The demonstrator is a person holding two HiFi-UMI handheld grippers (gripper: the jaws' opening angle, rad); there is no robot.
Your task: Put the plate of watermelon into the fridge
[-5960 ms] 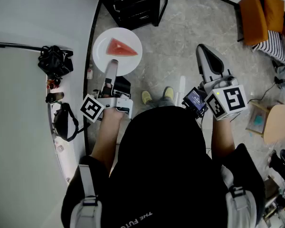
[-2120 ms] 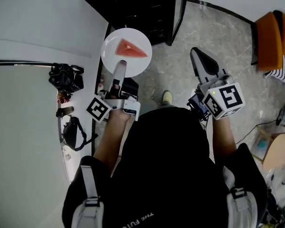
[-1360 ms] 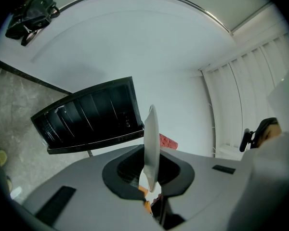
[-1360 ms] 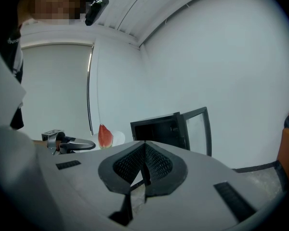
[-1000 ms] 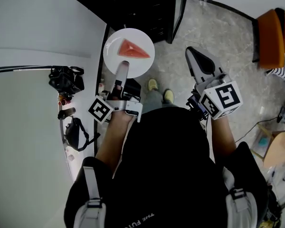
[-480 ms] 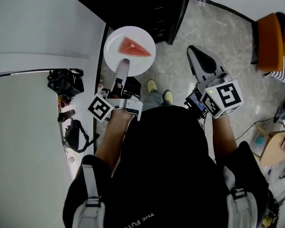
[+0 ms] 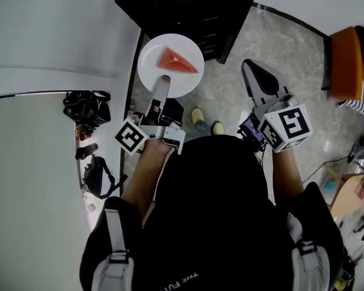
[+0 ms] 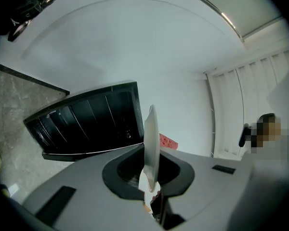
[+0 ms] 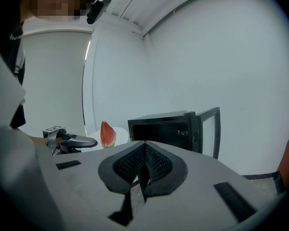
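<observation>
A white plate carrying a red watermelon wedge is held level just in front of the black fridge, whose glass door stands open to the right. My left gripper is shut on the plate's near rim. In the left gripper view the plate shows edge-on between the jaws, with the wedge behind it and the fridge's dark interior ahead. My right gripper hangs to the right, shut on nothing. The right gripper view shows its own closed jaws, the wedge and the fridge.
A white counter runs along the left with black bags and small bottles on it. An orange chair stands at the far right on the stone floor. The person's yellow shoes are below the plate.
The person has stepped toward the fridge. The plate, still in my left gripper, has come closer to the open fridge front. My right gripper has kept its place beside it.
</observation>
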